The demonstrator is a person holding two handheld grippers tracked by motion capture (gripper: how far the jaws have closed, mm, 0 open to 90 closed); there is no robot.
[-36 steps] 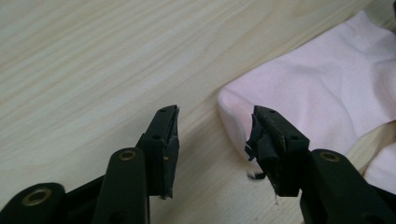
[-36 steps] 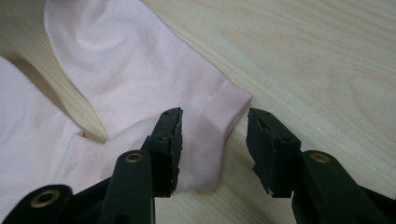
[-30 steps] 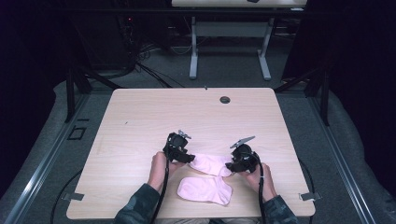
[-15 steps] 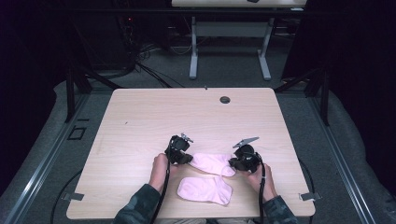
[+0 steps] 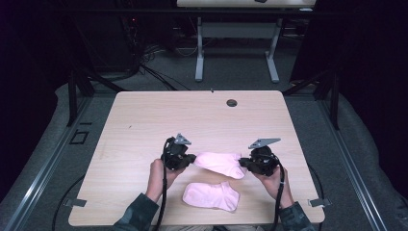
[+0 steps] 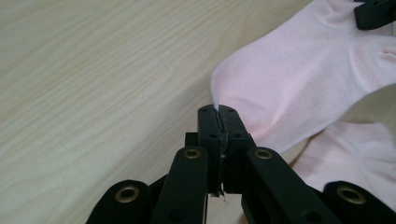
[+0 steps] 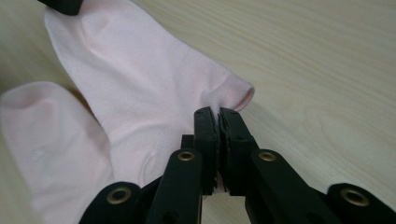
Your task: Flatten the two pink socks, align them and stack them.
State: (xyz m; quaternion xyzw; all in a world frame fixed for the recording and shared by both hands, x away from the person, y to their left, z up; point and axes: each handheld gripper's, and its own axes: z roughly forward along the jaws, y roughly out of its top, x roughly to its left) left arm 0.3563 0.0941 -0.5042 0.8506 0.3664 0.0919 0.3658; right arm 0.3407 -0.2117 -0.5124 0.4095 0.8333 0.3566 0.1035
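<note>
A pink sock (image 5: 219,162) hangs stretched between both grippers, a little above the wooden table (image 5: 144,125). My left gripper (image 5: 190,158) is shut on its left end; in the left gripper view the thin fabric edge of this sock (image 6: 299,79) is pinched between the jaws of the left gripper (image 6: 218,112). My right gripper (image 5: 243,164) is shut on the right end, near the rounded tip of the sock (image 7: 154,88), as the right gripper (image 7: 217,113) shows in its own view. A second pink sock (image 5: 211,196) lies flat near the table's front edge, below the held one.
A small dark round grommet (image 5: 232,102) sits near the table's far edge. Cables trail from both grippers past the person's hands. Beyond the table stand the white legs of another desk (image 5: 199,48) on grey floor.
Both grippers have shifted slightly up the table with the sock held between them, which now lies farther from the second sock.
</note>
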